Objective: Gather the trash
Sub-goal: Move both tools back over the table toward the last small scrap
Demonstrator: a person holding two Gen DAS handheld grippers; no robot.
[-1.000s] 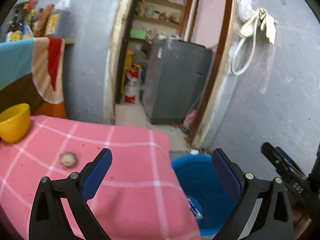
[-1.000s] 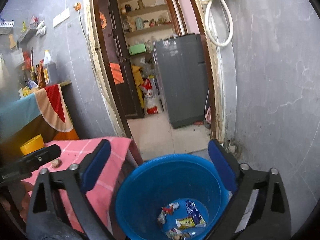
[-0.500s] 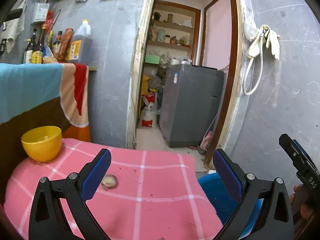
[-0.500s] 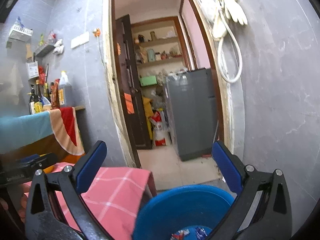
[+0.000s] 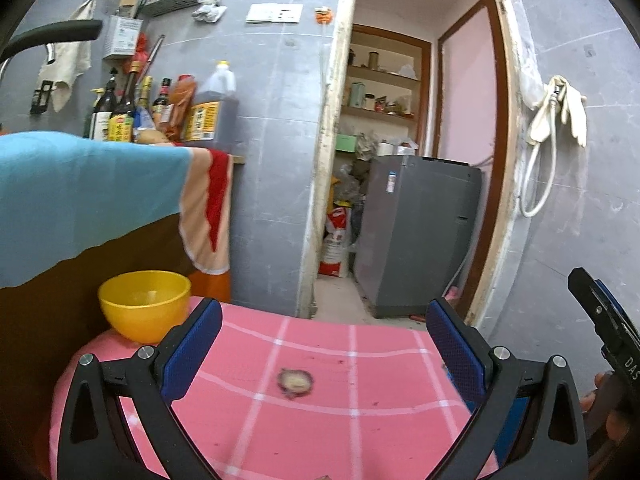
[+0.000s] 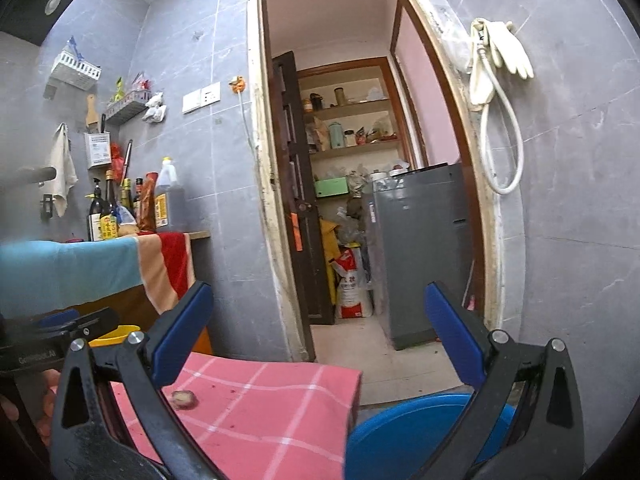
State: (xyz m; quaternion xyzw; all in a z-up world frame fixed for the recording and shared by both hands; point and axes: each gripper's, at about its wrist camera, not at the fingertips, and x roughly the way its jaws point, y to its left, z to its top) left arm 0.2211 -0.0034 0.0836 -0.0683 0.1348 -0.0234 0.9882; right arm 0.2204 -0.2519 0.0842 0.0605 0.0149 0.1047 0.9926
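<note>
The left gripper (image 5: 324, 354) hangs wide apart over the pink counter (image 5: 360, 420), framing the scrap (image 5: 296, 381) at lower centre. To take it well, I would drop straight down and pinch its rim. The right gripper (image 6: 318, 334) is spread too, empty. The yellow bowl (image 5: 145, 305) at left looks empty, though glare hides its bottom. The blue bin (image 6: 404, 432), lower right, hides its contents.
</note>
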